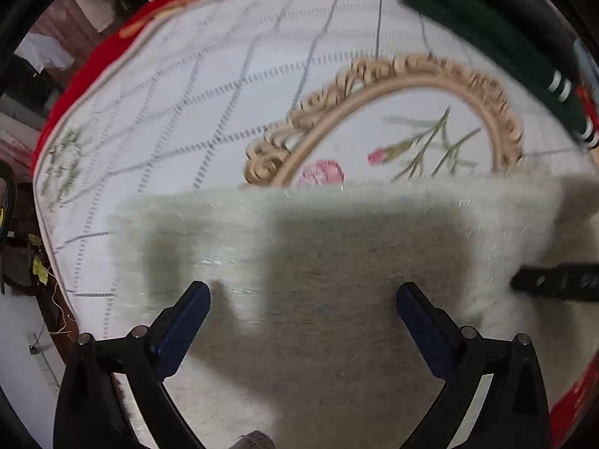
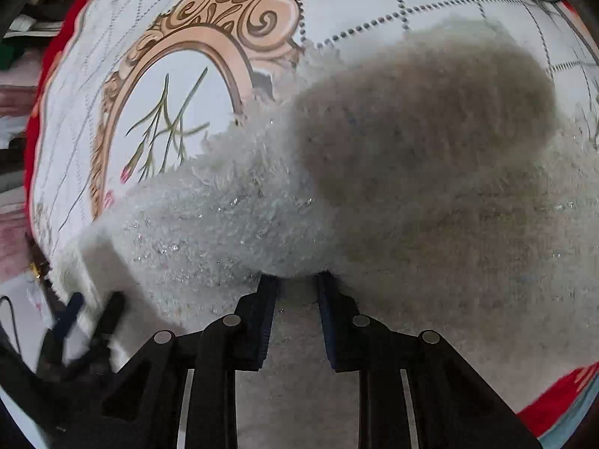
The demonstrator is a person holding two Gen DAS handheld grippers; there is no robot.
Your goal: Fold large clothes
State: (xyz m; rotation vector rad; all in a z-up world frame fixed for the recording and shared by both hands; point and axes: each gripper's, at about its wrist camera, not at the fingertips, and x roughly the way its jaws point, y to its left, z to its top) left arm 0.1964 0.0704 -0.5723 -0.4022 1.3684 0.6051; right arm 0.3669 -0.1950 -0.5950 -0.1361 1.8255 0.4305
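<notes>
The right claw (image 2: 297, 280) has its blue pads drawn close, clenched on a raised fold of the fluffy white garment (image 2: 411, 205), which bunches up just ahead of the fingertips. The left claw (image 1: 303, 292) stands released, jaws spread wide above the same garment (image 1: 337, 262) with nothing between them. In the left wrist view the garment's straight far edge runs side to side across the picture. It lies on a white printed cloth (image 1: 224, 75) with a gold oval frame and flowers, over a red cover (image 1: 90, 63). A dark green garment (image 1: 486, 37) lies at the far edge.
</notes>
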